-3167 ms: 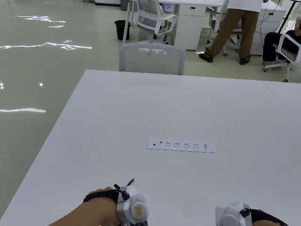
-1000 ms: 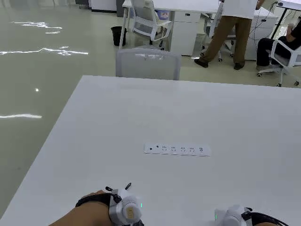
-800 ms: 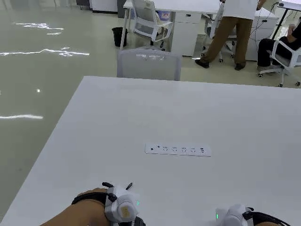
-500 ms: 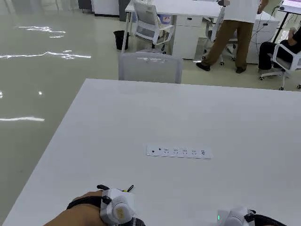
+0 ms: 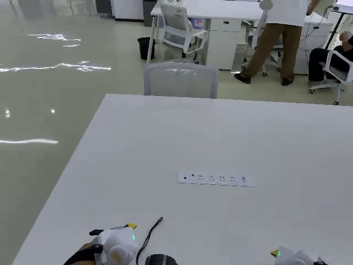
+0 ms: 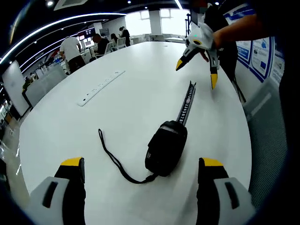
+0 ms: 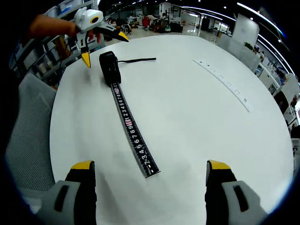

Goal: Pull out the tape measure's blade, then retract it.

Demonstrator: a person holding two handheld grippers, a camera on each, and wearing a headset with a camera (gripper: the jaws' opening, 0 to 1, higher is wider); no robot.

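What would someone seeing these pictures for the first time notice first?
The black tape measure lies on the white table with its blade pulled out flat. An open, yellow-tipped gripper faces each end: the left gripper behind the tape measure, the right gripper at the blade's tip. Farther out lies a white power strip.

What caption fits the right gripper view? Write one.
Black tape measure near the open left hand-held gripper, its blade extended across the white table toward the open right hand-held gripper.
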